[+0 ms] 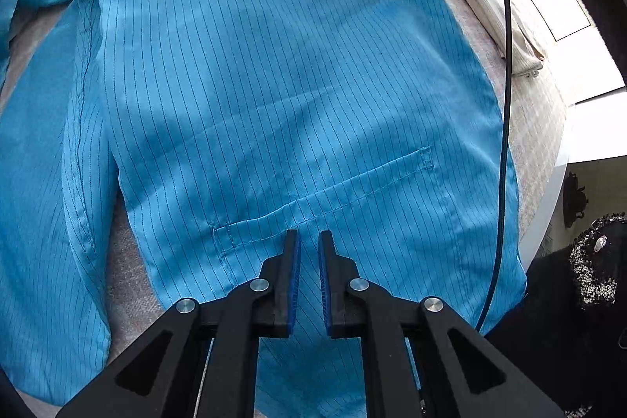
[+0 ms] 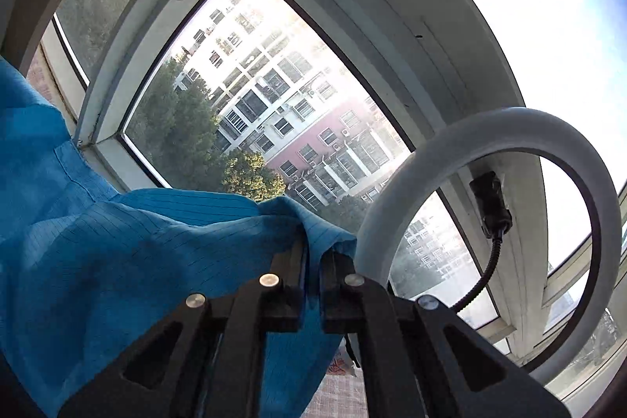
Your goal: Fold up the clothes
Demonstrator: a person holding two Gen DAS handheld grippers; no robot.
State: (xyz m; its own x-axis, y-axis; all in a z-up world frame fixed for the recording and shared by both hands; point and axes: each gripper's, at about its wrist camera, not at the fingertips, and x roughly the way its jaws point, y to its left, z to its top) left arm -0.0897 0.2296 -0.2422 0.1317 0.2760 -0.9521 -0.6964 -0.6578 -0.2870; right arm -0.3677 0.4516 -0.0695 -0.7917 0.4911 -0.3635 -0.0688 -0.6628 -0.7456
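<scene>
Right fingers pinch a raised edge of the blue garment, lifted toward the window; left fingers nearly pressed together over the garment, which lies spread on the surface, a grip not discernible. Step in hand looks like a fold-over: next, carry the raised edge across and lay it flat.

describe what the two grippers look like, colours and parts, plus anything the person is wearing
Both are black plastic linkage frames with silver round pivot pins. The left gripper has ribbed blue pads lining its fingers. The right gripper has the same black build. A thin black cable hangs nearby. The person wears a black sleeve with speckled black-and-white trim.
</scene>
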